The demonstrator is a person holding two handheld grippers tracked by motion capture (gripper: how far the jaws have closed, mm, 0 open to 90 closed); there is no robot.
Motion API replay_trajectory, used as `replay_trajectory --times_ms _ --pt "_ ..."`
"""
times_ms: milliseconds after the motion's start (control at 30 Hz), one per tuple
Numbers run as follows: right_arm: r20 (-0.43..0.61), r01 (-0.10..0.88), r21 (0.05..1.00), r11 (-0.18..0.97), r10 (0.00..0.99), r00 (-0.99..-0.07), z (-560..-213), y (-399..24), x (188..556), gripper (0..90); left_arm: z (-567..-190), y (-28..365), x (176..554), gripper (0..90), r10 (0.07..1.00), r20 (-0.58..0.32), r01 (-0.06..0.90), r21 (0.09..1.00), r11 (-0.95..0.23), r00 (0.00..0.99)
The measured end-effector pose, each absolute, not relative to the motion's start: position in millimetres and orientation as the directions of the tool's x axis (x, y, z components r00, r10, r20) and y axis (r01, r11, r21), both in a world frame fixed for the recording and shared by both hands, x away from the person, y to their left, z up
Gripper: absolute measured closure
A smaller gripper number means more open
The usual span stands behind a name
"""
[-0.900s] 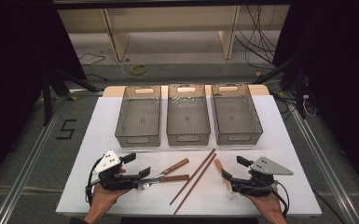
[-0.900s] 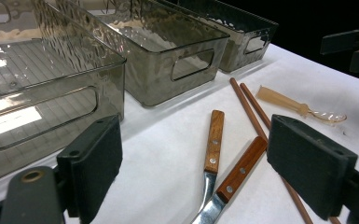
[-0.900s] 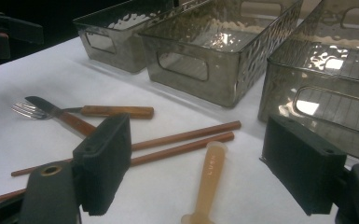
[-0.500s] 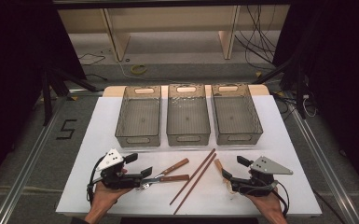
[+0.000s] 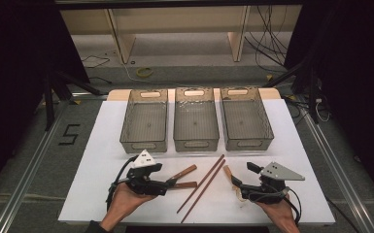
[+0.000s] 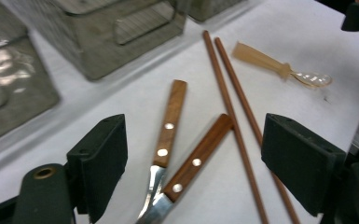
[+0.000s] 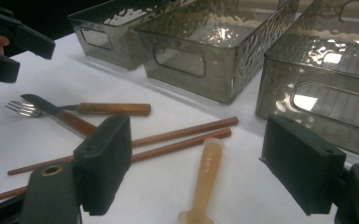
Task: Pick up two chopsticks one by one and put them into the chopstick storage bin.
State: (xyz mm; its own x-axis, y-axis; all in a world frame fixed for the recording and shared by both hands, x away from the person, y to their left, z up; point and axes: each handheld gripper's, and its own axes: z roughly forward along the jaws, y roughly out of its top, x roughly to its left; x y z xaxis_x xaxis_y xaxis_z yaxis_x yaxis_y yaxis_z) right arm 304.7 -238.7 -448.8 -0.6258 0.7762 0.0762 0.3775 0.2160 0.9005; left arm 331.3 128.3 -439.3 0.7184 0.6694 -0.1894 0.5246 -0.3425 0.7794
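Left gripper (image 5: 171, 182) lies low on the white table (image 5: 102, 145), jaws spread wide with nothing pinched; between them in the left gripper view sit two wooden-handled utensils with metal rivets, the fork (image 6: 165, 140) and the knife (image 6: 193, 161), crossing at their metal ends, pads touching neither; right gripper (image 5: 237, 183) also has its jaws spread and empty, hovering just over the translucent amber plastic spoon (image 7: 204, 184), which lies flat between the jaws in the right gripper view, handle pointing away; pair of long brown wooden chopsticks (image 5: 204, 187) lies side by side on a diagonal at table centre, between the two grippers, just beside the knife handle; three smoky-grey clear plastic bins (image 5: 195, 141) stand in a row at the far side of the table, well apart from the cutlery; each gripper sits in a hand (image 5: 126, 204) coming in from the bottom edge.
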Motion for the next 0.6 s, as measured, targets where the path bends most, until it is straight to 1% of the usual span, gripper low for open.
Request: replay_trajectory --times_ms 67,133,300,467,500,600 --pt "0.076 0.377 0.901 0.216 0.776 -0.626 -448.9 -238.7 304.7 25.2 -439.1 120.3 333.2 23.3 0.663 -0.179 0.531 0.758 -0.378 0.727" --pt "0.070 0.377 0.899 0.223 0.776 -0.627 -449.1 -238.0 304.3 25.3 -439.7 111.9 334.8 27.8 0.653 -0.170 0.537 0.733 -0.417 0.738" --pt "0.074 0.382 0.896 0.225 0.774 -0.629 -450.0 -237.2 304.6 25.5 -440.6 101.4 336.9 33.3 0.646 -0.161 0.547 0.701 -0.457 0.747" --pt "0.074 0.385 0.895 0.227 0.773 -0.630 -450.2 -236.7 304.8 25.6 -438.9 88.5 341.6 35.6 0.633 -0.156 0.545 0.684 -0.485 0.759" --pt "0.074 0.386 0.893 0.230 0.773 -0.631 -450.4 -236.9 304.9 25.7 -438.8 85.3 344.3 37.8 0.628 -0.156 0.544 0.679 -0.493 0.763" --pt "0.074 0.387 0.893 0.230 0.772 -0.631 -450.4 -236.9 304.9 25.8 -438.5 75.6 350.5 40.2 0.615 -0.156 0.542 0.666 -0.512 0.773"
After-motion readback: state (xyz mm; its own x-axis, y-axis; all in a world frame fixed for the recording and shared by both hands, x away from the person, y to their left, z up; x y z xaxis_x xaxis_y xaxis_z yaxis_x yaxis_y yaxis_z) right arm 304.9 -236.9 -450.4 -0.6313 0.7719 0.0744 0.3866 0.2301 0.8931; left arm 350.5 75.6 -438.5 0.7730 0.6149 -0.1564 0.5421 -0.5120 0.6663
